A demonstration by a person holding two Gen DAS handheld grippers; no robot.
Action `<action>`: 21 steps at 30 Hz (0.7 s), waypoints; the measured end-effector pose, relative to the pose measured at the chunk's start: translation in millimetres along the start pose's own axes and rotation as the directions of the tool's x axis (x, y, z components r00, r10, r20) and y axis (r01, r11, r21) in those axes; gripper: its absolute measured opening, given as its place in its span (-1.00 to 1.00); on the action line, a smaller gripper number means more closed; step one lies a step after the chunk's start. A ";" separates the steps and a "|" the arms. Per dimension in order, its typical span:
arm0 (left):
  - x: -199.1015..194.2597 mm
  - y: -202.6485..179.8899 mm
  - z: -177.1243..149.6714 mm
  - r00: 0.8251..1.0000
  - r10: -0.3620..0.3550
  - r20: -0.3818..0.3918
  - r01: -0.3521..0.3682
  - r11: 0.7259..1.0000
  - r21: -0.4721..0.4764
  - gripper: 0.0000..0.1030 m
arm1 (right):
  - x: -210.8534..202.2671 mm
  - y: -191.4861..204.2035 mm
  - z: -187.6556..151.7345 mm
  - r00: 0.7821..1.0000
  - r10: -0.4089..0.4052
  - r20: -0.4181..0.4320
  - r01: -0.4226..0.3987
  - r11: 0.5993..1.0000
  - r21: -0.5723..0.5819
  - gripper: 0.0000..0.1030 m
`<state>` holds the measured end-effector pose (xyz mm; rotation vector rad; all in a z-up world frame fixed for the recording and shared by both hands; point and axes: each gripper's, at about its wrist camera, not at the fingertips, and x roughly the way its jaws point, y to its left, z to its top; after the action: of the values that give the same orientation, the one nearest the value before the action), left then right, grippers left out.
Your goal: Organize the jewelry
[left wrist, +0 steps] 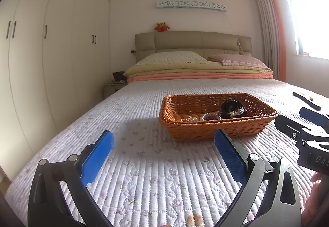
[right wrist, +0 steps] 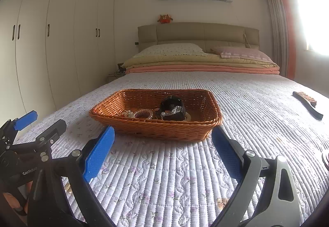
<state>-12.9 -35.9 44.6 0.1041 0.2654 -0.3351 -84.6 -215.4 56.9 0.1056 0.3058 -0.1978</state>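
Nearest the cameras, the left tongs (left wrist: 163,142) are spread wide over the quilted bedspread (left wrist: 144,175), with nothing between their blue pads. The right tongs (right wrist: 162,138) are spread wide as well, and empty. Both hover just short of the wicker basket (right wrist: 213,124), which sits on the bedspread ahead of them: in the left view it lies ahead and to the right, its near wall just behind the right-hand pad; in the right view it sits centred, its near wall between and just beyond the two pad tips. Inside the basket lie the jewelry pieces (right wrist: 141,114): beaded bracelets and a black watch (right wrist: 172,106) with a sparkling piece against it. Farther right, a black brush (right wrist: 307,103) lies on the bedspread. Beyond are folded blankets (right wrist: 201,66), pillows and the headboard.
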 end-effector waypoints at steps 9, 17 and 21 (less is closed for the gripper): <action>0.5 -0.3 -0.9 1.000 -0.002 -0.003 0.002 1.000 0.000 0.85 | 0.8 -0.4 -0.7 1.000 0.000 -0.005 0.000 1.000 0.006 0.77; 2.1 -0.6 -0.8 1.000 -0.004 -0.006 0.004 1.000 -0.001 0.85 | 2.0 -0.7 -0.9 1.000 0.000 -0.007 0.000 1.000 0.007 0.80; 2.0 -0.9 -1.0 1.000 -0.003 -0.007 0.003 1.000 -0.001 0.85 | 2.2 -0.5 -1.1 1.000 -0.001 -0.006 0.001 1.000 0.007 0.80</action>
<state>-11.6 -37.3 43.0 0.1038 0.2724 -0.3378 -83.0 -216.2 55.2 0.1129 0.3116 -0.1992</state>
